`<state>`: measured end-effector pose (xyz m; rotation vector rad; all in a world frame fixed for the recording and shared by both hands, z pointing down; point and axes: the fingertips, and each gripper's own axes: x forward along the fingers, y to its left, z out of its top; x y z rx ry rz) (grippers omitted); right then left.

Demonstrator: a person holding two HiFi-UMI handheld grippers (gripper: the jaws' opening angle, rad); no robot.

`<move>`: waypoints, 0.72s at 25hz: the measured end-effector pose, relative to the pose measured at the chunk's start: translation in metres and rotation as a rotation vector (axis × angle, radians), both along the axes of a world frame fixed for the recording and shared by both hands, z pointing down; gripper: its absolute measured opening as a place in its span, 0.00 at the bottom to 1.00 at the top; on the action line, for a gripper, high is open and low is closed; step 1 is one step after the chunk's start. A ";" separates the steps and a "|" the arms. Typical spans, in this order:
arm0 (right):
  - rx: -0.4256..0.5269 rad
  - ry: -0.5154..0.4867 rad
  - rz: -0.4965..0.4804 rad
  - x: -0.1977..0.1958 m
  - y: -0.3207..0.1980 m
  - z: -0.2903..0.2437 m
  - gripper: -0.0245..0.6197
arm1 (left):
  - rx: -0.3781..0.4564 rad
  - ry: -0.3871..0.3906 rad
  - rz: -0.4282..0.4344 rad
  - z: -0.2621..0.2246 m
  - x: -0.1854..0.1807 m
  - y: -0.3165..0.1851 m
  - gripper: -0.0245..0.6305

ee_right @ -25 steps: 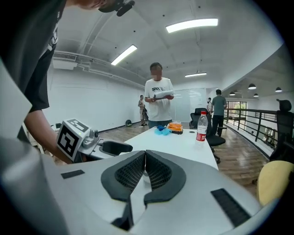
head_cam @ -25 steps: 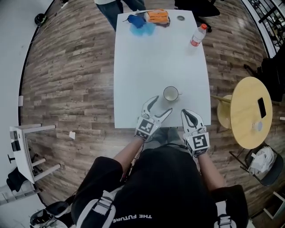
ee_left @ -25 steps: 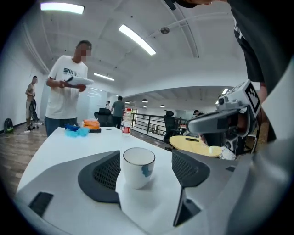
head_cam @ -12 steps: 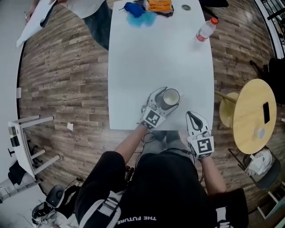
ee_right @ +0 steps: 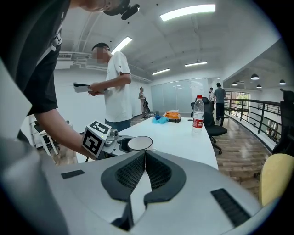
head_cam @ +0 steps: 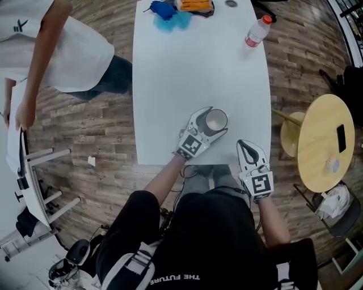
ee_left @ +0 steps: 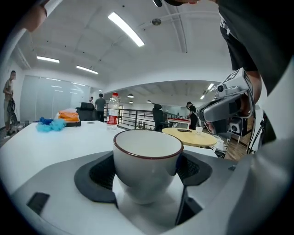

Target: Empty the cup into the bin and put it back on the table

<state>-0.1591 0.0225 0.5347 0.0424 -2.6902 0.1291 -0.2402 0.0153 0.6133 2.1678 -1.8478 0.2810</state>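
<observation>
A white cup (head_cam: 216, 120) with a dark rim stands upright on the white table (head_cam: 198, 62) near its front edge. My left gripper (head_cam: 213, 122) is open around it, one jaw on each side of the cup (ee_left: 147, 165), and the pads do not visibly press on it. I cannot see inside the cup. My right gripper (head_cam: 245, 146) is shut and empty, hovering at the table's front edge, right of the cup. In the right gripper view the cup (ee_right: 139, 143) sits ahead to the left between the left gripper's jaws (ee_right: 115, 142). No bin is in view.
A water bottle (head_cam: 255, 33), a blue cloth (head_cam: 167, 11) and an orange item (head_cam: 194, 4) lie at the table's far end. A person in a white shirt (head_cam: 62, 45) stands left of the table. A round yellow table (head_cam: 323, 141) is at the right.
My left gripper moved forward and now has its jaws around the cup. A person in white walked into view at the left. The right gripper barely moved.
</observation>
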 end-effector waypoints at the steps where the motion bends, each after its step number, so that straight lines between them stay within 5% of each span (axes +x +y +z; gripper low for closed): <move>1: -0.002 -0.001 0.002 0.000 -0.001 0.001 0.06 | 0.001 0.002 0.000 0.000 0.000 -0.001 0.62; 14: 0.010 -0.035 0.055 -0.003 -0.021 -0.014 0.08 | 0.013 0.062 0.001 -0.038 0.016 -0.001 0.62; 18: 0.004 -0.087 0.073 -0.003 -0.028 -0.032 0.31 | 0.069 0.061 0.069 -0.095 0.037 0.003 0.62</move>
